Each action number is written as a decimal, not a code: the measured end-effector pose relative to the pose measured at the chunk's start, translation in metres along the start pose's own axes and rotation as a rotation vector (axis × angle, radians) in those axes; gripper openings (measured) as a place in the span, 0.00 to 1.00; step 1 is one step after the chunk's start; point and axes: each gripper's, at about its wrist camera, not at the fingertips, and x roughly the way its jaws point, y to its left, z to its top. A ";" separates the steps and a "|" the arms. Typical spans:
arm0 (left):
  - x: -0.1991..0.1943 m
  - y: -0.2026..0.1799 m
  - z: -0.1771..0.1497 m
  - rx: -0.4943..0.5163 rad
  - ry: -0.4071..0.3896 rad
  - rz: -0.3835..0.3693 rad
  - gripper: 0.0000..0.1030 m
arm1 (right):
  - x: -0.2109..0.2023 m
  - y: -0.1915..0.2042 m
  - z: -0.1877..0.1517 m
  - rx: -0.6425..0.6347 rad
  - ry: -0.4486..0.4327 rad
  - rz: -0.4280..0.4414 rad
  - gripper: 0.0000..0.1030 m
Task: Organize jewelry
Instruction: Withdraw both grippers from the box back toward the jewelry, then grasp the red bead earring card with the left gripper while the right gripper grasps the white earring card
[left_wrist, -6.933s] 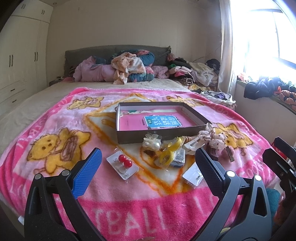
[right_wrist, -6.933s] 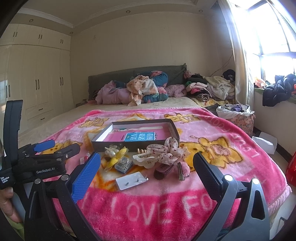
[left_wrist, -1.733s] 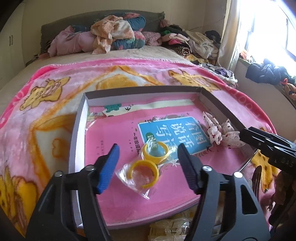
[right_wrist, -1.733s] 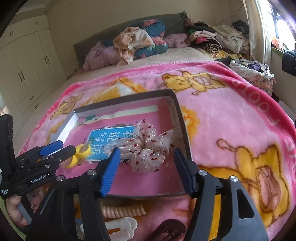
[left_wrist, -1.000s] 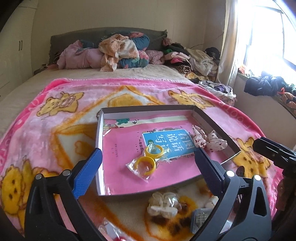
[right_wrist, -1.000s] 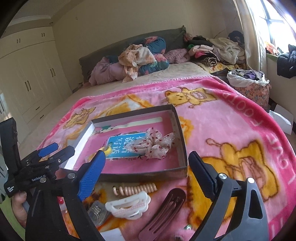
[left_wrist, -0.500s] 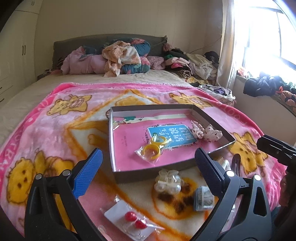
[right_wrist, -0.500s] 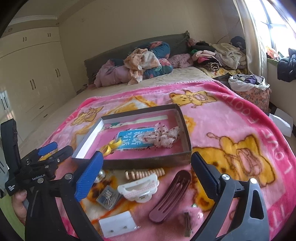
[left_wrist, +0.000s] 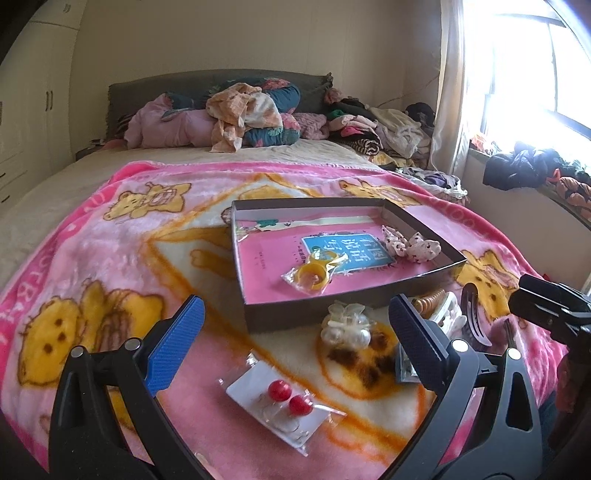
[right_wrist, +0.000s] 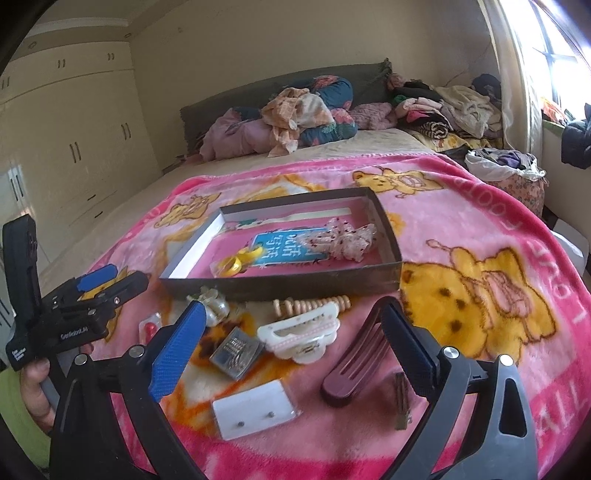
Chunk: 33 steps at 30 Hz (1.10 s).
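- Both grippers drawn back from the tray since the earlier frames; bagged yellow rings and spotted bow left inside.
- Left gripper: fingers apart, empty, above red earring card.
- Right gripper: fingers apart, empty.
- Dark tray: beyond both grippers, long axis crosswise.
- Maroon hair clip: beside right finger, long axis pointing toward tray.
- White claw clip: between right gripper's fingers.

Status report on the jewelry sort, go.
Left tool and right tool open, empty. Yellow rings and bow in box; red earring card on blanket. Nothing in the way.
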 end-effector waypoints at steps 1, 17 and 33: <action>0.000 0.001 -0.001 -0.002 0.002 0.001 0.89 | -0.001 0.003 -0.002 -0.010 0.001 0.002 0.90; -0.007 0.026 -0.030 0.027 0.057 0.025 0.89 | 0.022 0.042 -0.040 -0.135 0.157 0.062 0.90; 0.027 0.022 -0.054 0.110 0.201 -0.080 0.89 | 0.055 0.045 -0.064 -0.194 0.301 -0.015 0.90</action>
